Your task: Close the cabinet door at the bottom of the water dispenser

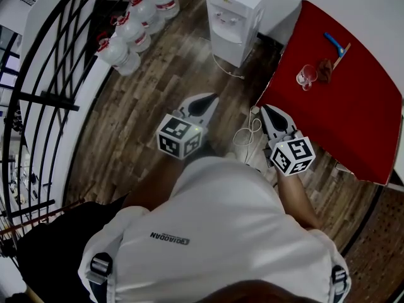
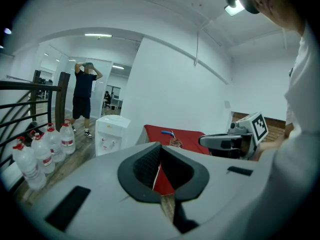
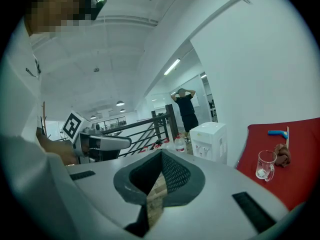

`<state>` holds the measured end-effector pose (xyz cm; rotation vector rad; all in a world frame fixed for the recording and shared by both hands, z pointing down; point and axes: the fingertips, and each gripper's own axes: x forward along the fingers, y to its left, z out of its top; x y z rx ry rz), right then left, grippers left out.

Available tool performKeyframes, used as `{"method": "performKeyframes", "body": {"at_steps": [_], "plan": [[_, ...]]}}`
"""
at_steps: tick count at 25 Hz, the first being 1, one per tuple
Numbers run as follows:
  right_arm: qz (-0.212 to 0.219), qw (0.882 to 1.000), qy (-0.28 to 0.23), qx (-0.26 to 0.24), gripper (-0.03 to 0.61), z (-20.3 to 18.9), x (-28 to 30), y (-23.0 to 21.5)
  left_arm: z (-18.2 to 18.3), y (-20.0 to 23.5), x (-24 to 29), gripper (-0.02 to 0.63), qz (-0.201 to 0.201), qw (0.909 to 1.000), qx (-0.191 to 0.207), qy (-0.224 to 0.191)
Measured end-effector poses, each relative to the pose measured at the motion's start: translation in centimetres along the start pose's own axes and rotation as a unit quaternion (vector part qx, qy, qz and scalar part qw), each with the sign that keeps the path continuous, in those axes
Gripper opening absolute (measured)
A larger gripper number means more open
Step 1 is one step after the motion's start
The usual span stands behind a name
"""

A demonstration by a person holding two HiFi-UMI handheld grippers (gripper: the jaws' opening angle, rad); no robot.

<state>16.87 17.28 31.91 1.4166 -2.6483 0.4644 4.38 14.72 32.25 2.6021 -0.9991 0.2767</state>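
Observation:
A small white water dispenser (image 1: 235, 17) stands on the wood floor by the wall, well ahead of both grippers. It also shows in the left gripper view (image 2: 111, 134) and the right gripper view (image 3: 210, 140). I cannot make out a cabinet door at its bottom from here. My left gripper (image 1: 210, 98) is held level in front of the body, pointing toward the dispenser, its jaws (image 2: 160, 146) together with nothing between them. My right gripper (image 1: 264, 108) hangs beside it near the red table's corner, jaws (image 3: 161, 154) also shut and holding nothing.
A red-covered table (image 1: 353, 106) on the right carries a glass cup (image 1: 306, 76), a brown item and a blue tool (image 1: 334, 43). Several water bottles (image 1: 136, 27) line a black railing (image 1: 44, 100) on the left. A white cable (image 1: 249, 131) lies on the floor. A person (image 2: 84, 96) stands far behind the dispenser.

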Motion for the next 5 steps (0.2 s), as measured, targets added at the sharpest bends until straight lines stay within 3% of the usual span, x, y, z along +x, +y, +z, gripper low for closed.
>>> {"method": "performKeyframes", "body": {"at_steps": [5], "plan": [[0.001,1.000,0.000,-0.002,0.021,-0.04,0.16,0.05,0.21,0.01,-0.08,-0.003,0.001,1.0000,0.003,-0.006]]}}
